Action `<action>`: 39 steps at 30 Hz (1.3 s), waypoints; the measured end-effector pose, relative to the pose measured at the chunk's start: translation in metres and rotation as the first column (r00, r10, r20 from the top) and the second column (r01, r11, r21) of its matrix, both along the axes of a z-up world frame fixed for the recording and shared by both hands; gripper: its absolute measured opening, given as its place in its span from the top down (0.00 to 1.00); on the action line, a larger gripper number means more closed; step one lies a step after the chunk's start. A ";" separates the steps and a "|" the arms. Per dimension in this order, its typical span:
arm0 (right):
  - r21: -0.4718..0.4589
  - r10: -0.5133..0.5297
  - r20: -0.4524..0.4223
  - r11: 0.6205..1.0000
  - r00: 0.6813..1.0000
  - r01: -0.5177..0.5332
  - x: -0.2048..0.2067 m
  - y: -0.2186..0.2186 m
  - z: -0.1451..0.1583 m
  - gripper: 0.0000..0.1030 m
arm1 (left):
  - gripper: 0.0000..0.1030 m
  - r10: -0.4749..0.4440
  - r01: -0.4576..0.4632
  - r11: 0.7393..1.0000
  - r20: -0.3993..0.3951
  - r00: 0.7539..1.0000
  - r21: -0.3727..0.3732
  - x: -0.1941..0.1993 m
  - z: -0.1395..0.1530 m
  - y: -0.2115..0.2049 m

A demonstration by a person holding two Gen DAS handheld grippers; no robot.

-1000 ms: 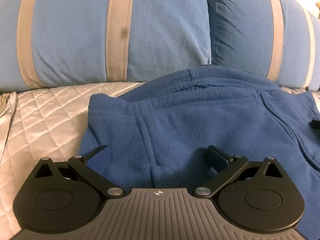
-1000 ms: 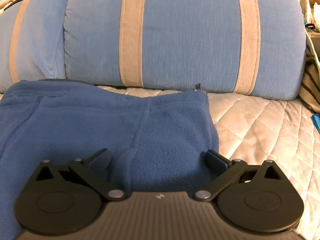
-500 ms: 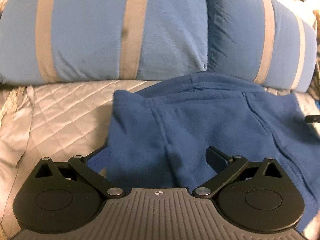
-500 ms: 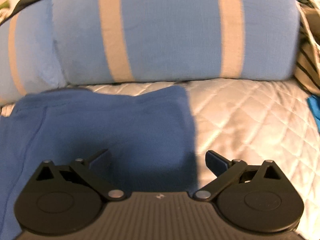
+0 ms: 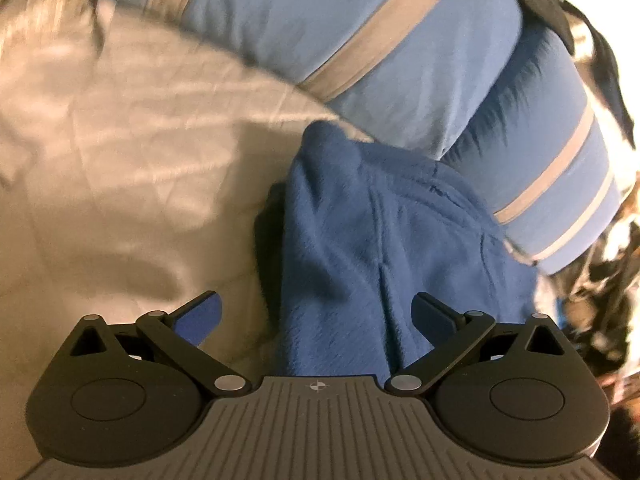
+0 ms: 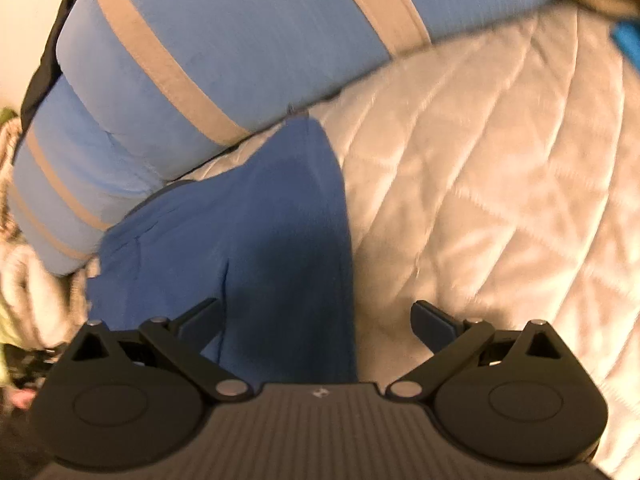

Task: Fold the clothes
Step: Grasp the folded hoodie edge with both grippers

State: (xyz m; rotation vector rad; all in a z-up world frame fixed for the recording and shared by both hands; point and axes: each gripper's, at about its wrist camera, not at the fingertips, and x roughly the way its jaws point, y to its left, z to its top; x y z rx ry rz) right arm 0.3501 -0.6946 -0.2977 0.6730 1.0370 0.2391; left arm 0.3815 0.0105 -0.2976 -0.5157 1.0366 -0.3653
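One blue fleece [image 5: 384, 248] is lying on the quilt [image 5: 120, 184], and two striped pillows [image 5: 400, 40] are crowding in right behind it. The left gripper [image 5: 316, 312] is gaping wide, fleece between its fingers; the right gripper [image 6: 316, 316] is gaping too, straddling the fleece's edge [image 6: 344, 240], gripping nothing.

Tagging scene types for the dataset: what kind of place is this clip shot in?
Most likely a bedroom, working on a bed. A quilted pale bedspread is the work surface, blue pillows with tan stripes are propped behind it, and a blue fleece garment lies on the quilt. Both grippers are open.
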 end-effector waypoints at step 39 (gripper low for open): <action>0.130 0.086 0.093 0.987 0.992 -0.098 0.023 0.048 -0.026 0.68 | 0.67 0.054 -0.069 0.973 -0.075 0.996 -0.221 0.021 -0.037 -0.020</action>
